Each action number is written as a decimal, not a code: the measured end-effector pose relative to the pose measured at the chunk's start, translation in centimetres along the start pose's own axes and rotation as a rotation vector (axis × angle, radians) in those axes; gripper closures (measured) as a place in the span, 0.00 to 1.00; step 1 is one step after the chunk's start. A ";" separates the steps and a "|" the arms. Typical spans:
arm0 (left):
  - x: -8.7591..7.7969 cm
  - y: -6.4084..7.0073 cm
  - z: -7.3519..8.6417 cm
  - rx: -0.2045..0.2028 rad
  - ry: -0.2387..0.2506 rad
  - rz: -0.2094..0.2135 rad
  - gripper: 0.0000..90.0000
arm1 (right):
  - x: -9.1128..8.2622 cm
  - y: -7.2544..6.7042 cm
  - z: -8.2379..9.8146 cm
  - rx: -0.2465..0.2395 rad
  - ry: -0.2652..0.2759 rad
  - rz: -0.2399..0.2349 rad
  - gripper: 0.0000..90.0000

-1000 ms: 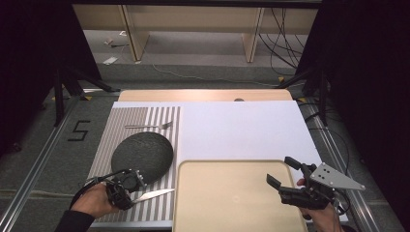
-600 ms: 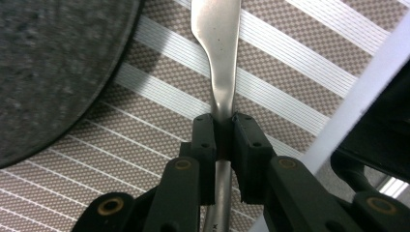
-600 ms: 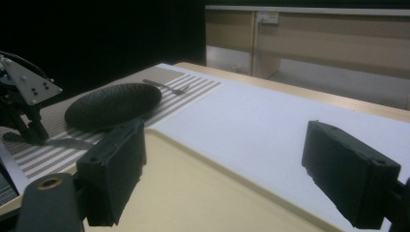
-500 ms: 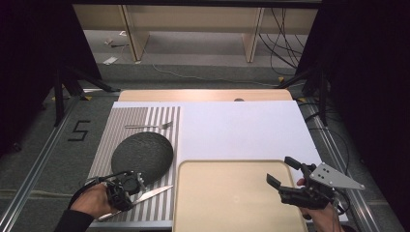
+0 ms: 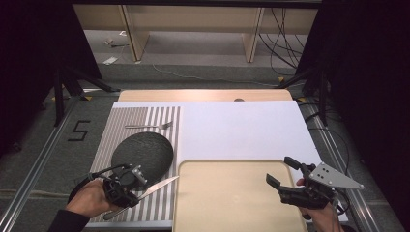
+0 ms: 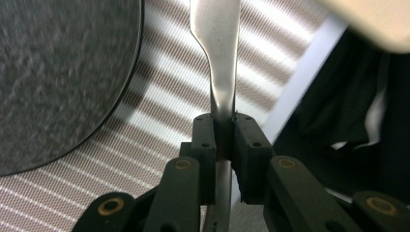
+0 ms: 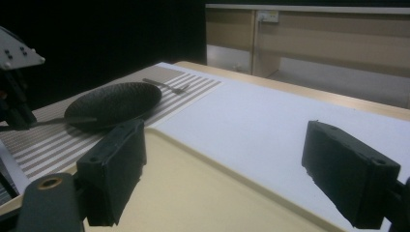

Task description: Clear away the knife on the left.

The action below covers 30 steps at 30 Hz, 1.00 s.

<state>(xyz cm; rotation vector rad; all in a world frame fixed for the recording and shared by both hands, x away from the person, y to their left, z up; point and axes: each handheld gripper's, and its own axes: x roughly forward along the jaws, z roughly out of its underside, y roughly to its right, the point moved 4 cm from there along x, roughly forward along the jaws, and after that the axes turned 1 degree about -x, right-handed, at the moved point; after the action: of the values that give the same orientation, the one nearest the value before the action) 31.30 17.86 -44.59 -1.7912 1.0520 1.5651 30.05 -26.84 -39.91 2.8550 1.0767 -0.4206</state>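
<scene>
Two grippers work here: the left gripper [image 5: 126, 186] is clamped on a knife [image 5: 153, 186] lifted over the striped mat [image 5: 145, 116] beside the plate [image 5: 143, 151]; the right gripper [image 5: 284, 173] gapes empty above the tray [image 5: 227, 203]. Likely a carry step, so the next move calls for a level placement.

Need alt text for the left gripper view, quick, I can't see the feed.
The left claw is shut on a knife at its handle, blade pointing away over a striped placemat. A dark round plate lies at left; a tan tray's corner shows top right.
</scene>
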 end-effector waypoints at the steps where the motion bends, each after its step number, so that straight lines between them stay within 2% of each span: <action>1: -0.3 0.2 -0.3 -0.008 0.013 0.009 0.89 | 0.0 0.0 0.0 0.000 0.001 -0.001 0.19; 3: -1.0 0.4 -1.0 -0.041 0.038 0.028 0.89 | 0.0 0.0 0.0 -0.001 0.001 -0.001 0.19; 4: -1.0 0.4 -1.0 -0.041 0.038 0.028 0.89 | 0.0 0.0 0.0 -0.002 0.000 -0.002 0.19; 6: -1.4 0.7 -1.7 -0.069 0.064 0.035 0.89 | 0.0 0.0 0.0 -0.002 0.000 -0.002 0.19; 7: -1.6 0.9 -2.4 -0.081 0.085 0.053 0.89 | 0.0 0.0 0.0 -0.001 0.002 -0.002 0.19; 10: -1.6 1.2 -3.1 -0.088 0.105 0.066 0.89 | 0.0 0.0 0.0 0.000 0.002 -0.003 0.19; 13: -1.5 1.8 -4.0 -0.076 0.156 0.099 0.89 | -0.1 0.0 0.0 0.000 0.004 -0.001 0.19; 15: -1.6 2.0 -4.4 -0.089 0.199 0.127 0.89 | -0.1 0.0 0.0 -0.001 0.006 -0.001 0.19; 16: -1.6 2.0 -4.4 -0.089 0.199 0.127 0.89 | -0.1 0.0 0.0 -0.001 0.006 -0.001 0.19; 21: -1.7 2.7 -5.7 -0.111 0.266 0.137 0.89 | -0.1 0.0 0.0 0.000 0.004 -0.002 0.19; 24: -1.6 3.2 -6.2 -0.122 0.286 0.127 0.89 | -0.1 0.0 -0.1 -0.002 0.007 -0.002 0.19; 28: -1.0 4.2 -7.1 -0.131 0.299 0.150 0.89 | -0.1 0.0 0.0 0.000 0.006 -0.001 0.19; 30: -0.4 4.7 -7.7 -0.134 0.299 0.184 0.89 | -0.1 -0.1 -0.1 -0.002 0.008 -0.003 0.19</action>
<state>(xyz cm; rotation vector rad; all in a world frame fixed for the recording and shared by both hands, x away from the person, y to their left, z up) 31.74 9.15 -42.29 -2.1203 1.3088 1.5352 29.96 -26.84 -39.82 2.8561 1.0817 -0.4089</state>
